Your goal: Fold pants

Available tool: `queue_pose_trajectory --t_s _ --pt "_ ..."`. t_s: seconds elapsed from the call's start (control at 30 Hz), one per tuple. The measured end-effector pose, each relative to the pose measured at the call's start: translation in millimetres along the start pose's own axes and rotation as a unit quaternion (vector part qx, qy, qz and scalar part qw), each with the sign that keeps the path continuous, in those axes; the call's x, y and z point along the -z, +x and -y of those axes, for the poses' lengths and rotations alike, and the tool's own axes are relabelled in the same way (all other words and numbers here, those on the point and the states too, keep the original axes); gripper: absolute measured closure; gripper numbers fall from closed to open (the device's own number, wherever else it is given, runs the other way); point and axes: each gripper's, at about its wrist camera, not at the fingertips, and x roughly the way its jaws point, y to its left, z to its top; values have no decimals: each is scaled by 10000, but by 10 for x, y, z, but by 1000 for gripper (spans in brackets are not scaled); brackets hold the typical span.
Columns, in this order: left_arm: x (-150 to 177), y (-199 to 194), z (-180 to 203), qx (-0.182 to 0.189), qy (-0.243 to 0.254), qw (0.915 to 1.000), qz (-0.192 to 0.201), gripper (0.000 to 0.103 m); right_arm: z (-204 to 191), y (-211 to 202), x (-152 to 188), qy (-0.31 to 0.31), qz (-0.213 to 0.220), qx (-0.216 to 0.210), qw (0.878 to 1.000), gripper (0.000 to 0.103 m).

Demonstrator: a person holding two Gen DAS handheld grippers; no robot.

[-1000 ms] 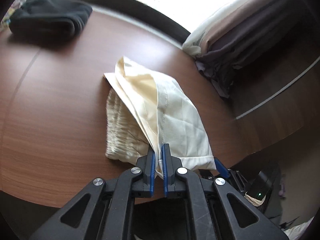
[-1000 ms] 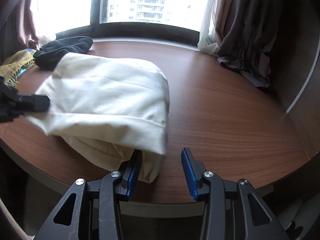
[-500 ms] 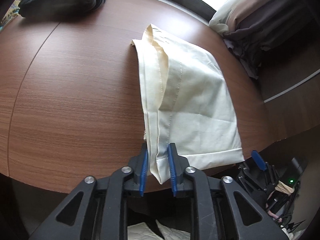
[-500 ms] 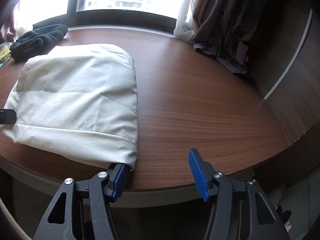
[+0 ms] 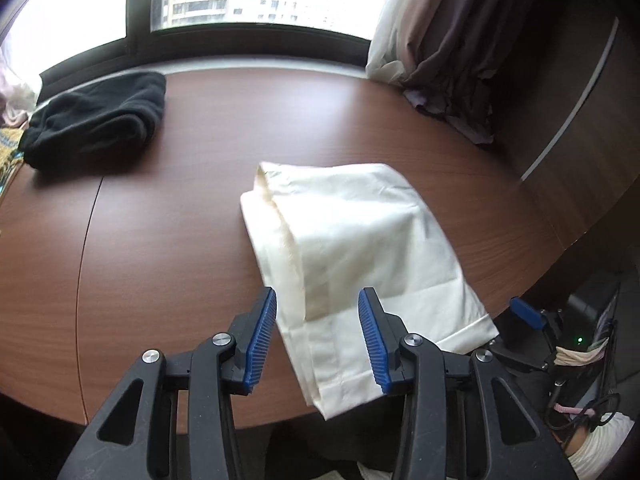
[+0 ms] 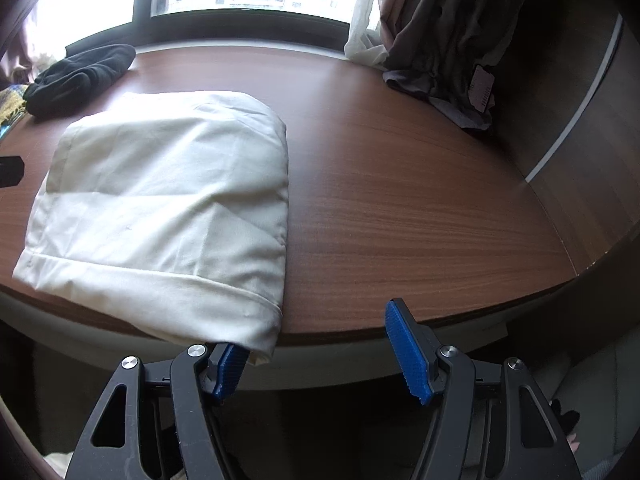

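Observation:
The cream pants (image 5: 360, 248) lie folded into a flat bundle on the brown wooden table (image 5: 160, 260), one hemmed end hanging over the near edge. My left gripper (image 5: 316, 340) is open, its blue pads either side of the bundle's near corner, not pinching it. In the right wrist view the same pants (image 6: 168, 200) lie at left. My right gripper (image 6: 320, 356) is open wide just below the table edge; its left pad sits under the overhanging hem. The right gripper's blue tip shows in the left wrist view (image 5: 528, 314).
A folded black garment (image 5: 96, 120) lies at the far left of the table by the window, seen too in the right wrist view (image 6: 80, 76). Dark curtains (image 6: 440, 40) hang onto the table's far right. A dark wall panel (image 6: 580, 120) bounds the right side.
The left gripper, shut on the pants' edge a second ago, lowered the cloth flat and opened. The right gripper opened wider and drew back. The pants now rest on the table.

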Motion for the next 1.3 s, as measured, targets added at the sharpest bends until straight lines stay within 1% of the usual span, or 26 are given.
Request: queue_pose_trajectory --t_s 0.1,0.2,0.27,0.33,0.37,0.47,0.57,0.6,0.67,0.73,0.8,0.83,0.87,0.9,0.93,0.97,1.0,1.03,1.07,1.13,1.2,1.3 --pt "-141 168 124 69 284 9995 102 61 60 104 -61 56 31 -5 10000 38" --pt "-205 370 181 28 491 9988 60 61 114 142 -78 -41 24 -78 10000 38" --pt "-183 559 176 -148 526 9984 -118 61 152 130 -74 -112 23 -193 9997 38" --pt "-151 734 158 -249 492 9977 -390 61 190 91 -44 -157 42 -250 9996 38" --pt "-122 773 149 -283 510 9973 -451 61 209 70 -20 -157 25 -255 9995 38" --pt "-63 742 227 -443 814 9953 -287 59 262 -2 92 -169 -154 -245 9994 38" --pt "-9 716 295 -548 996 9932 -259 59 291 -48 220 -322 -450 63 9984 38" --pt "-5 705 318 -538 1032 9928 -274 58 316 -100 237 -301 -461 96 9984 38" --pt "-13 659 333 -559 1031 9927 -289 58 378 -263 197 -122 -208 148 9996 38" --pt "-42 552 311 -504 944 9941 -171 58 403 -421 51 8 319 -115 9994 38" --pt "-81 426 276 -342 895 9954 42 58 385 -493 -139 57 803 -625 9948 38" --pt "-103 380 259 -244 911 9955 123 58 365 -474 -250 37 909 -962 9912 38" --pt "-137 361 243 -167 934 9953 169 58 341 -438 -368 28 973 -1307 9866 47" --pt "-166 357 226 -134 958 9951 199 58 311 -395 -467 40 1030 -1547 9826 67" --pt "-205 369 218 -172 978 9948 213 59 273 -318 -579 30 1007 -1658 9810 76" --pt "-235 384 205 -229 998 9945 227 59 225 -235 -677 6 928 -1729 9806 89" --pt "-261 397 193 -266 1004 9943 245 60 176 -157 -766 -29 867 -1841 9791 92" --pt "-295 414 180 -270 989 9944 263 62 126 -95 -844 -75 854 -1922 9776 92" --pt "-334 438 164 -273 977 9945 262 64 64 -49 -911 -122 838 -1889 9783 92" --pt "-412 500 148 -231 980 9947 213 64 -41 95 -1041 -313 673 -1875 9795 92" --pt "-464 562 135 -183 976 9950 143 64 -91 269 -1173 -373 384 -2091 9764 92" --pt "-465 636 165 -112 1002 9949 99 64 -99 527 -1290 -147 -46 -2521 9676 92"
